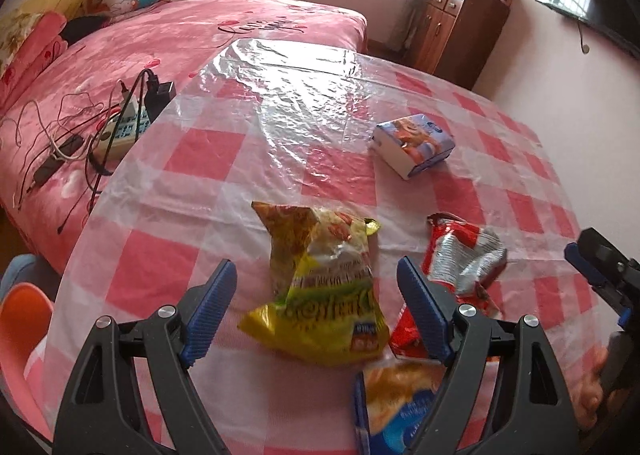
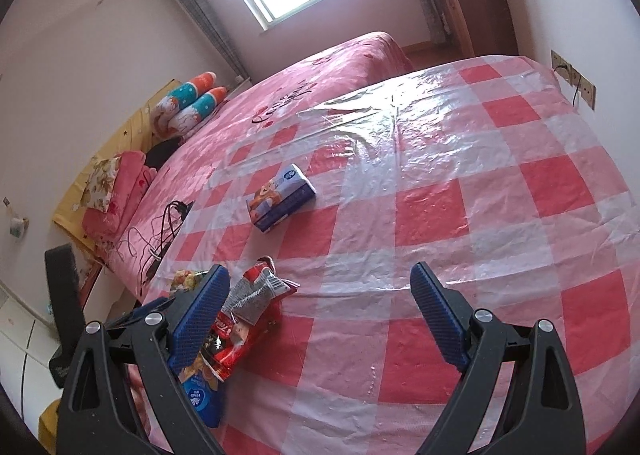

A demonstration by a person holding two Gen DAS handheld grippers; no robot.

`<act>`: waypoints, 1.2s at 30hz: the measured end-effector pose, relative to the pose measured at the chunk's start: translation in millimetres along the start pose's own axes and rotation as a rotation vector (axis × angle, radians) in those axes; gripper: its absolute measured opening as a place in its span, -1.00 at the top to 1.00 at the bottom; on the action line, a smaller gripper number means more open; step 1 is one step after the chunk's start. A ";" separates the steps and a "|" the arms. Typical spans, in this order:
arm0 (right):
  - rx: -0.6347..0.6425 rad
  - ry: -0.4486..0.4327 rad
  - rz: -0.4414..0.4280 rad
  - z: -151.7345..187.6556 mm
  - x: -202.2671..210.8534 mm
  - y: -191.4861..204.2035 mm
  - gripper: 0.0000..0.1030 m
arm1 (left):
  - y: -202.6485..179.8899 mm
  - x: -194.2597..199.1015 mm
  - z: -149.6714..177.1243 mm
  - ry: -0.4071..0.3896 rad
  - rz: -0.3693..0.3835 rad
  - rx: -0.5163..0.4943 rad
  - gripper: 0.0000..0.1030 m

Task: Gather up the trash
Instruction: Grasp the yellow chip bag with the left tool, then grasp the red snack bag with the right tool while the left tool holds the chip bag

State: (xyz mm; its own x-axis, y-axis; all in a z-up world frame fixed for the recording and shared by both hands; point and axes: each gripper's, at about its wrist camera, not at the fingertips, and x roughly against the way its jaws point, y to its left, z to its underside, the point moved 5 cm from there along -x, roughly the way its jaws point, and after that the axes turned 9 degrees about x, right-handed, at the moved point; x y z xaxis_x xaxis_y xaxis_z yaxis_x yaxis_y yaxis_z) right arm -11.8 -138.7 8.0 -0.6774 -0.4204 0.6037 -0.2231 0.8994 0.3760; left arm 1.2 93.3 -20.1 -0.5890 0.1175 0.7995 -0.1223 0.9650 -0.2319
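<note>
On the red-and-white checked tablecloth [image 1: 192,159], the left gripper [image 1: 316,311] hangs with jaws wide apart, the yellow snack bag [image 1: 320,295] lying between them, unpinched. A red wrapper [image 1: 460,255] lies at its 3 o'clock, a blue-and-orange packet [image 1: 396,407] at 6. The right gripper [image 2: 320,319] gapes over bare cloth. A tissue pack [image 1: 414,143] sits at 1 o'clock.

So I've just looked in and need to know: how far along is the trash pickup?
Nothing looks collected yet. Both grippers are open and empty: the left gripper frames the yellow snack bag, while the right gripper is over bare checkered tablecloth. Still lying there: the red wrapper, the blue-and-orange packet and the tissue pack. No bin is visible.
</note>
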 end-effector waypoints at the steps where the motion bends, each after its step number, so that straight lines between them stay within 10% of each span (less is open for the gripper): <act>1: -0.001 0.004 -0.001 0.6 -1.1 -0.6 -0.76 | 0.7 -2.2 -0.4 0.002 -0.007 0.001 -0.61; 6: -0.005 0.017 -0.013 2.0 -4.3 -2.2 -0.76 | 2.5 -11.7 0.6 0.013 -0.017 0.002 -0.60; 15: 0.049 0.066 -0.041 7.5 -14.1 12.8 -0.76 | -5.0 -10.2 4.2 -0.016 -0.019 -0.017 0.03; 24: 0.104 0.141 -0.066 20.4 -30.4 29.5 -0.39 | -30.2 -2.4 21.8 0.004 0.041 -0.018 0.06; 36: 0.144 0.153 0.006 25.9 -39.4 29.3 -0.53 | -35.4 9.0 41.5 0.049 0.146 0.047 0.11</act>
State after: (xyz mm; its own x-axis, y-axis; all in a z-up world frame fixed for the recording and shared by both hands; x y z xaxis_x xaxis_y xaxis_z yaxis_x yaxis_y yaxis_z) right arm -9.8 -92.6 -23.0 -0.5672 -0.4185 0.7093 -0.3251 0.9051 0.2740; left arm -32.9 50.5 -27.7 -0.5637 0.2684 0.7812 -0.0763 0.9248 -0.3728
